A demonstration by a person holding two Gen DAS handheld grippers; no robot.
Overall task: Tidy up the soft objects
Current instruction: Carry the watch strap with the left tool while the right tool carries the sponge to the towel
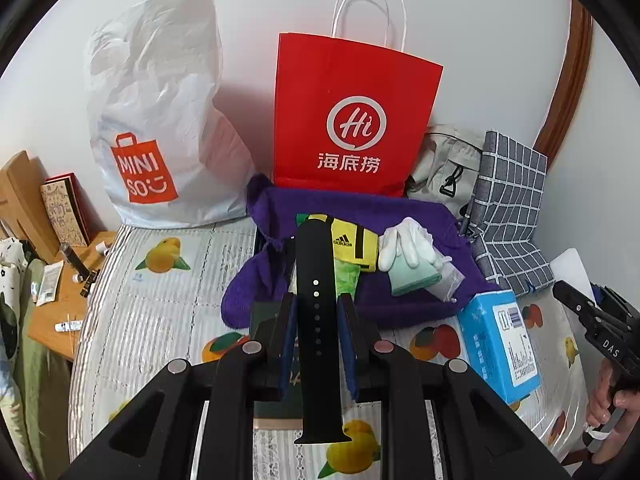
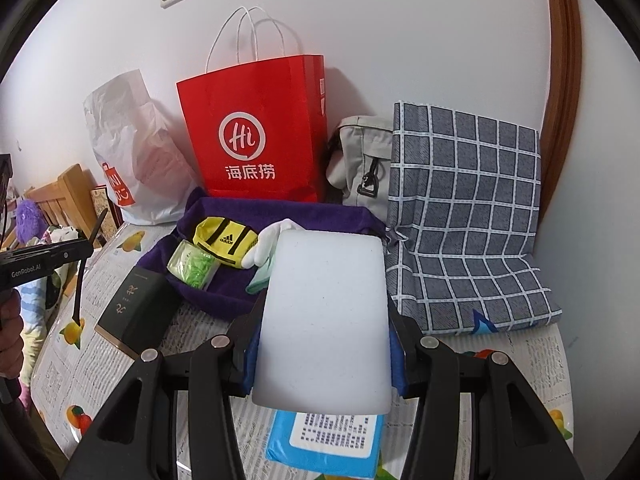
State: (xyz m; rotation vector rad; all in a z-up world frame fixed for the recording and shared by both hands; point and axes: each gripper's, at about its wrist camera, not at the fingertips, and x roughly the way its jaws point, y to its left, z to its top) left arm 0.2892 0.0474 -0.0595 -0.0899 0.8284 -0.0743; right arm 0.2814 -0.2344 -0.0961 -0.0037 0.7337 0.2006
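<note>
My left gripper (image 1: 316,302) is shut on a black perforated watch strap (image 1: 318,264), which stands upright between the blue pads. My right gripper (image 2: 326,316) is shut on a white foam block (image 2: 324,320) that hides most of its fingers. Beyond both lies a purple towel (image 1: 404,312) (image 2: 280,216). On the towel are a yellow Adidas pouch (image 1: 352,240) (image 2: 224,240), a white glove (image 1: 404,240) (image 2: 272,236), a mint cloth (image 1: 414,280) and a packet of green bits (image 2: 192,268). The right wrist view shows the strap (image 2: 80,288) hanging from the left gripper (image 2: 76,250).
A red paper bag (image 1: 352,120) (image 2: 256,128), a white Miniso bag (image 1: 160,120), a grey bag (image 2: 360,160) and a checked grey cloth bag (image 2: 464,208) stand along the wall. A blue box (image 1: 496,340) (image 2: 324,440) and a dark green box (image 2: 136,312) lie on the fruit-print cover.
</note>
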